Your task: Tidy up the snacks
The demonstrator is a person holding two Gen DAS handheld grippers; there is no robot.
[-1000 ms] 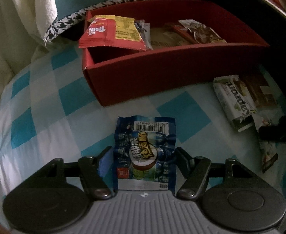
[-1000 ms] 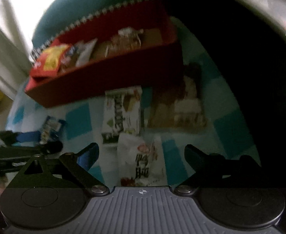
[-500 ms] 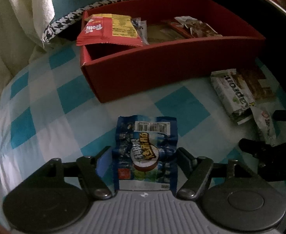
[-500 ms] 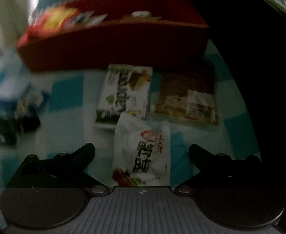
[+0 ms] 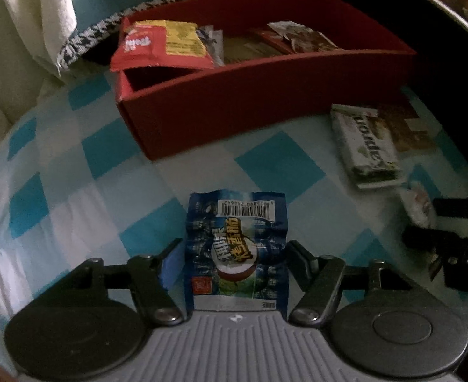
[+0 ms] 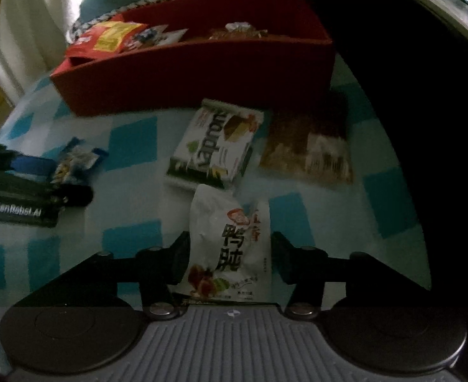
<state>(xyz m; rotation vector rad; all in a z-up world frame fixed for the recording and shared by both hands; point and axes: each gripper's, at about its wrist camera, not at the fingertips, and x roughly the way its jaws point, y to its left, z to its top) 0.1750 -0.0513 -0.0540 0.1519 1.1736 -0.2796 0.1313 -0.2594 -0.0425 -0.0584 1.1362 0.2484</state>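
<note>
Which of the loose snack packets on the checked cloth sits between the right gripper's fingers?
The white pouch with black characters, between the closing right gripper. The green-and-white wafer pack and brown packet lie beyond it.

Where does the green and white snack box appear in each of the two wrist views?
Left wrist view: the green and white snack box lies at the right, on the checked cloth, near the red box's right end.
Right wrist view: the same snack box lies at the centre.
Shared landmark: the red box, directly behind it.
</note>
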